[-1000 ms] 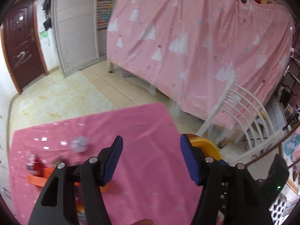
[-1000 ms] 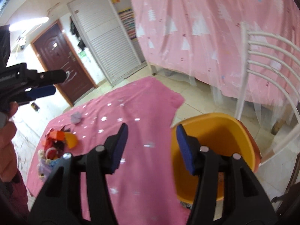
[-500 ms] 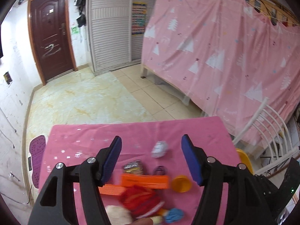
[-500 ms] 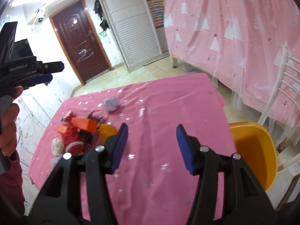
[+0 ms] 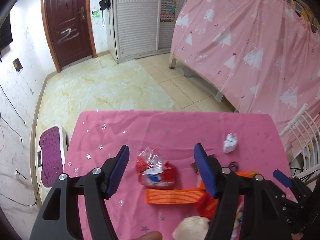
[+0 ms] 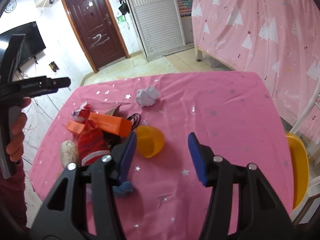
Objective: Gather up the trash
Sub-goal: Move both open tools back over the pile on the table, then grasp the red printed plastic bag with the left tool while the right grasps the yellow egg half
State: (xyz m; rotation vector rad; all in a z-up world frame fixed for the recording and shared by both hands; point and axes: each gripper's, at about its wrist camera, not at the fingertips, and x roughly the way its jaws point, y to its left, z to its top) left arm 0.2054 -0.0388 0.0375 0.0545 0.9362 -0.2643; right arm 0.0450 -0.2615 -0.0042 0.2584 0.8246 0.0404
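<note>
A red crinkled snack wrapper lies on the pink tablecloth, straight ahead between my open left gripper's fingers. A crumpled white paper ball lies to the right; it also shows in the right wrist view. Orange boxes, a red sock, a beige lump and a blue scrap are piled at the table's left. My right gripper is open and empty above a small yellow bowl. The left gripper hovers at the far left.
A yellow basin sits beside the table's right edge next to a white chair. A pink curtained bed frame stands behind. A purple scale lies on the floor at the left.
Both grippers have swung left, from the basin and bed side to the trash pile. The left gripper now faces the red wrapper; the right has come nearer the yellow bowl.
</note>
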